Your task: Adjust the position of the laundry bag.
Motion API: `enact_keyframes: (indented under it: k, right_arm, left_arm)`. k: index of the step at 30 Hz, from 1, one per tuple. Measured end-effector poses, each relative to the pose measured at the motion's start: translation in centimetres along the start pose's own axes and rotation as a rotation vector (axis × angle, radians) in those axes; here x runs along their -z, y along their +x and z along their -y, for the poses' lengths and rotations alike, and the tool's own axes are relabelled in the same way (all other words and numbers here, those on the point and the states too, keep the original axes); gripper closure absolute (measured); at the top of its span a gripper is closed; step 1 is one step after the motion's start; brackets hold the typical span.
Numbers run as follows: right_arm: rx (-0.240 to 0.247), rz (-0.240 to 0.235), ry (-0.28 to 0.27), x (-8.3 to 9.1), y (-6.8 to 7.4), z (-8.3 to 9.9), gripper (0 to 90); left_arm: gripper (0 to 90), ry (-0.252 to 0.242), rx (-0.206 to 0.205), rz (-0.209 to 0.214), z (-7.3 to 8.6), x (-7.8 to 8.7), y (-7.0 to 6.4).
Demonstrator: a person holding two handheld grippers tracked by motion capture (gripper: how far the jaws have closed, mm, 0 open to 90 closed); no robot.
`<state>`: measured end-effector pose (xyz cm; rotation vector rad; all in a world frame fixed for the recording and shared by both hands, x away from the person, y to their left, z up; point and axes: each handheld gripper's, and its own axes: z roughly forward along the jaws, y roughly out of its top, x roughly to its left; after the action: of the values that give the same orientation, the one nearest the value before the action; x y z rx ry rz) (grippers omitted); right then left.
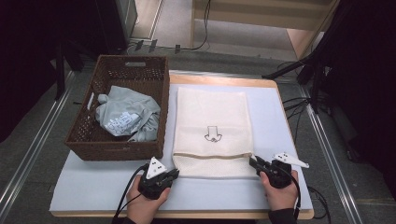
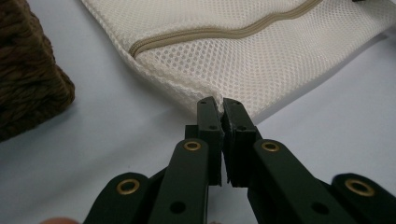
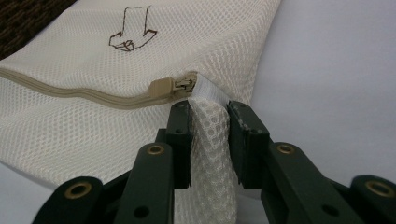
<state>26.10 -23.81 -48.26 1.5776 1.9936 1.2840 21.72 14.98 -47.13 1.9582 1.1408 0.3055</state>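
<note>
Both grippers pinching the near corners of the mesh laundry bag (image 1: 212,128), centre of the high view

The left gripper (image 2: 220,103) is clenched almost fully on the corner's thin edge; that shallow bite could slip under tension. The right gripper (image 3: 210,114) clamps a thicker mesh fold just below the zipper pull (image 3: 161,86), jaws partly apart. A grey garment (image 1: 126,116) waits in the wicker basket (image 1: 93,142).

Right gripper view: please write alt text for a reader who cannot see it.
The right gripper pinches a fold of a white mesh laundry bag between its two black jaws, just below the beige zipper pull. The bag lies on a pale table.
</note>
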Motion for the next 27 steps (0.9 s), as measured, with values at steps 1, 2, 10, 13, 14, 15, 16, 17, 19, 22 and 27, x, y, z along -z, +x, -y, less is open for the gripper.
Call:
enact_keyframes:
  k: [1,2,10,13,14,15,16,17,19,22,27]
  right_arm:
    - [0.004,-0.009,-0.001,0.3,0.3,0.3,72.2]
    - [0.003,-0.010,0.003,0.4,0.4,0.4,72.2]
    - [0.020,-0.030,0.011,0.9,1.3,1.2,71.3]
    - [0.015,-0.031,0.011,1.1,1.3,1.4,70.4]
    - [0.015,-0.033,0.010,1.1,1.3,1.4,69.2]
    - [0.015,-0.035,0.009,1.1,1.3,1.5,67.2]
    - [0.021,-0.030,0.003,1.2,1.2,1.5,62.7]
    - [0.021,-0.030,0.003,1.2,1.2,1.5,62.7]
    - [0.021,-0.030,-0.036,1.9,0.7,1.6,47.2]
    - [0.004,-0.019,-0.059,2.6,0.2,1.7,38.5]
    - [-0.021,-0.035,-0.036,3.0,0.0,1.6,35.5]
  left_arm:
    - [87.0,0.006,-0.001,0.000,0.4,0.3,0.0]
    - [87.0,0.007,0.001,-0.001,0.5,0.5,0.1]
    - [87.2,0.019,0.013,0.017,1.3,1.8,0.2]
    - [87.2,0.026,0.008,0.022,1.6,1.8,0.0]
    - [86.9,0.026,0.006,0.021,1.7,1.9,0.0]
    - [86.4,0.025,0.002,0.017,1.7,2.0,-0.1]
    - [84.7,0.022,-0.005,0.017,1.6,2.1,-0.1]
    - [81.4,0.022,-0.005,0.017,1.6,2.1,-0.1]
    - [69.7,-0.023,-0.021,0.030,1.4,2.6,-0.2]
    - [59.2,-0.097,-0.039,0.071,0.9,3.3,-0.3]
    - [56.9,-0.119,-0.045,0.098,0.5,3.1,-0.5]
